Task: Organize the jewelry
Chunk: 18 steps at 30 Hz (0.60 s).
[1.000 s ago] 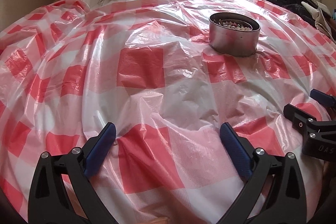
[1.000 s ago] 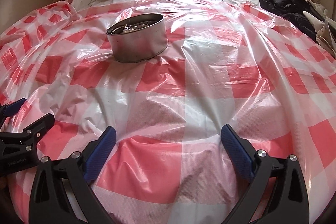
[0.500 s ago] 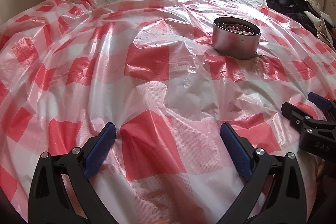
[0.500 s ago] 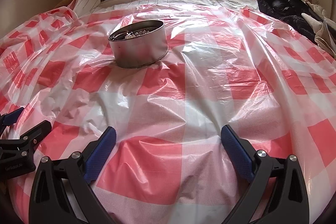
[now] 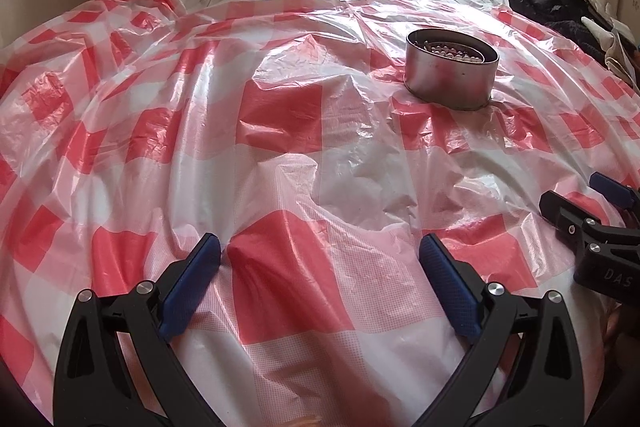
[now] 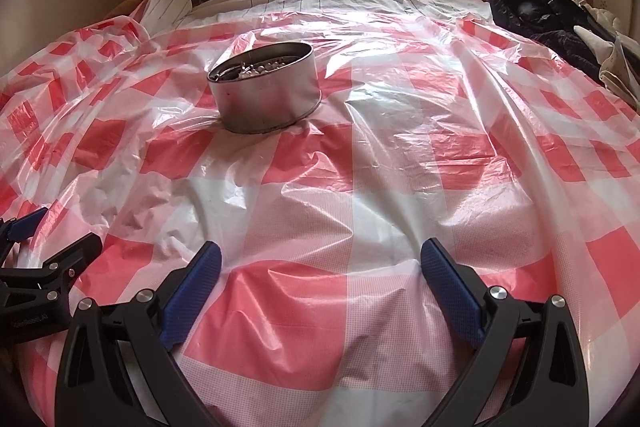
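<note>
Both wide-spread claws (image 5: 320, 247) (image 6: 320, 255) now farther from bead-filled tin (image 5: 452, 67).

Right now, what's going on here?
Both grippers sit open and empty, low over the red-and-white checked plastic sheet on the bed. The left gripper and right gripper are side by side, short of the round metal tin. The tin holds beaded jewelry; nothing is being touched.

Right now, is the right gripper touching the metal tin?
Apart. In the right wrist view, the right gripper has open jaws and a wide stretch of checked plastic sheet separates it from the metal tin.
</note>
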Motion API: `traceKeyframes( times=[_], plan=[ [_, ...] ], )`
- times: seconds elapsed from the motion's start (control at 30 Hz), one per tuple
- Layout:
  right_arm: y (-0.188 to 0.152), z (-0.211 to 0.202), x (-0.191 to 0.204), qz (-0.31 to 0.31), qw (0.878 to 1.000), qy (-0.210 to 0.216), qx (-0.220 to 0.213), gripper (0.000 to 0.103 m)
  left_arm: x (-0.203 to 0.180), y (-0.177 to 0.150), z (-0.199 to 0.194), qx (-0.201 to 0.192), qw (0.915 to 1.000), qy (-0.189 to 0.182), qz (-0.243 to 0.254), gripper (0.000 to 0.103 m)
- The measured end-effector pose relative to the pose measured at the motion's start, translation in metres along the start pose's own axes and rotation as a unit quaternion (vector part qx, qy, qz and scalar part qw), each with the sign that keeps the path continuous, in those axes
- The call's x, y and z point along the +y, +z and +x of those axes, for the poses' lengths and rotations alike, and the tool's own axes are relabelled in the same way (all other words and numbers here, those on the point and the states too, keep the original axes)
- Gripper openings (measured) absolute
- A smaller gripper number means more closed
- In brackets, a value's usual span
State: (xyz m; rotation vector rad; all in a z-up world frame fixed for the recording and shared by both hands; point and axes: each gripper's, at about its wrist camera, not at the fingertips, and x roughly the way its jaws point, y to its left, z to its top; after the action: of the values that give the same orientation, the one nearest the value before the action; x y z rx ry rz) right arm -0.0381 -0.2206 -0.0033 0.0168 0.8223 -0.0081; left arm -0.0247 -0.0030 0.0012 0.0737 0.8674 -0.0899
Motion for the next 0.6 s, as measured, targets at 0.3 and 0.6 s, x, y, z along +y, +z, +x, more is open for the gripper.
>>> traceKeyframes(
  times=[0.3,0.6],
  plan=[
    [0.0,-0.0001,0.0001,0.0,1.0,0.0,0.0,0.096,-0.0004,0.0,0.001,0.003,1.0,0.0,0.0,0.096],
    [-0.0002,-0.0001,0.0002,0.0,1.0,0.0,0.0,0.096,0.0003,-0.0002,0.003,0.005,1.0,-0.001,0.0,0.096]
  ],
)
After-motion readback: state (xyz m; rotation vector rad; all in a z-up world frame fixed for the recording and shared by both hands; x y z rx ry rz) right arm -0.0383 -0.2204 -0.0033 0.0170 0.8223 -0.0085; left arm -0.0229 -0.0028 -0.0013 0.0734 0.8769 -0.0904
